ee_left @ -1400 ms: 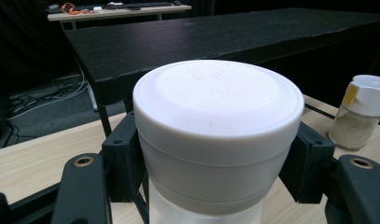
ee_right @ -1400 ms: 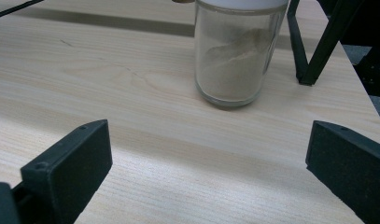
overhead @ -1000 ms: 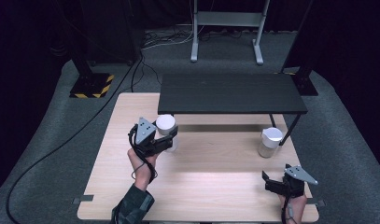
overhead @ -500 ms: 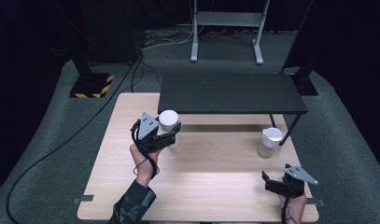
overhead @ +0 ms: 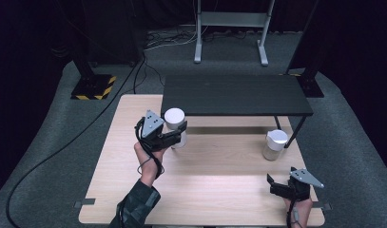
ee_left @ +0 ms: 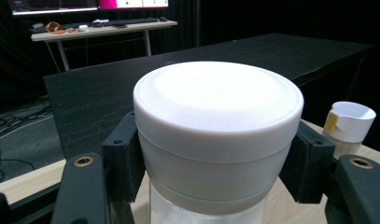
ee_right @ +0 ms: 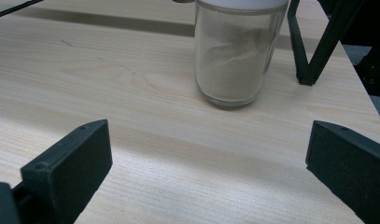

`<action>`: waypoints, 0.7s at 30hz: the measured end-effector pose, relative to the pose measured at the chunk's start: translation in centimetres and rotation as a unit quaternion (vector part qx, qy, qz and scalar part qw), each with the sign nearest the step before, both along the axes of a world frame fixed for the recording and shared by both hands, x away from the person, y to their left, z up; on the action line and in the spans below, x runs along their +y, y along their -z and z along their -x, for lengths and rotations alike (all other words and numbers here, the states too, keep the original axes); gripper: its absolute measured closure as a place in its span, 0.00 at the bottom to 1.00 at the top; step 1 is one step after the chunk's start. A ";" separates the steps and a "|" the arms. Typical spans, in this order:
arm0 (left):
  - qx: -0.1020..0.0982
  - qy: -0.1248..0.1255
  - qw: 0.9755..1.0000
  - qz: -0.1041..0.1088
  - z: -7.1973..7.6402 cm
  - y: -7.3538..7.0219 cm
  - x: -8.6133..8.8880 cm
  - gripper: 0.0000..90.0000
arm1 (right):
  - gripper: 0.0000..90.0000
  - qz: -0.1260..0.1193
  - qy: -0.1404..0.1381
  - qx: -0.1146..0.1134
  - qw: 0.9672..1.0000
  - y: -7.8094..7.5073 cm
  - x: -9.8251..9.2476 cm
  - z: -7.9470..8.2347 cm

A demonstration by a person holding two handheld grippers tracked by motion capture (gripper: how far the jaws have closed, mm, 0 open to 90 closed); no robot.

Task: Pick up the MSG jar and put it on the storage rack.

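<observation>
Since the earlier frame my left gripper (overhead: 178, 137) and its jar (overhead: 175, 124) shifted a bit toward the black shelf (overhead: 234, 94); right gripper (overhead: 275, 184) stayed put. High view: left jaws clamp the jar at the shelf's front left corner, shelf edge just behind. 2nd jar (overhead: 275, 144) stands by the shelf's right leg on the table (overhead: 115, 142). Left gripper view: pads (ee_left: 124, 156) press both sides under the white lid (ee_left: 218, 100); shelf top right behind. Right gripper view: my jaws wide open, empty; 2nd jar (ee_right: 236, 53) ahead, shelf leg (ee_right: 318, 51) beside it.
</observation>
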State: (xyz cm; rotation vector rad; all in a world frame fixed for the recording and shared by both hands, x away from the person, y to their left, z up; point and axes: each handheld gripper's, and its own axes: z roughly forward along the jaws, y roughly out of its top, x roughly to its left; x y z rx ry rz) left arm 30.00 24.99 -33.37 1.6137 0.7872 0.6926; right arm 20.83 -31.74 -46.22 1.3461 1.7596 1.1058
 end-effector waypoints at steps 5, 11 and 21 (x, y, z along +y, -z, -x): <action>0.001 0.005 1.000 0.003 -0.3 -0.4 -0.1 0.38 | 0.00 0.000 0.000 0.000 1.000 0.0 0.0 0.0; 0.003 0.013 1.000 0.001 -0.7 -1.1 -0.3 0.38 | 0.00 0.000 0.001 -0.001 1.000 0.0 0.0 0.0; -0.004 0.026 1.000 0.005 -1.0 -2.0 -0.5 0.38 | 0.00 0.001 0.001 -0.001 1.000 0.0 0.0 0.0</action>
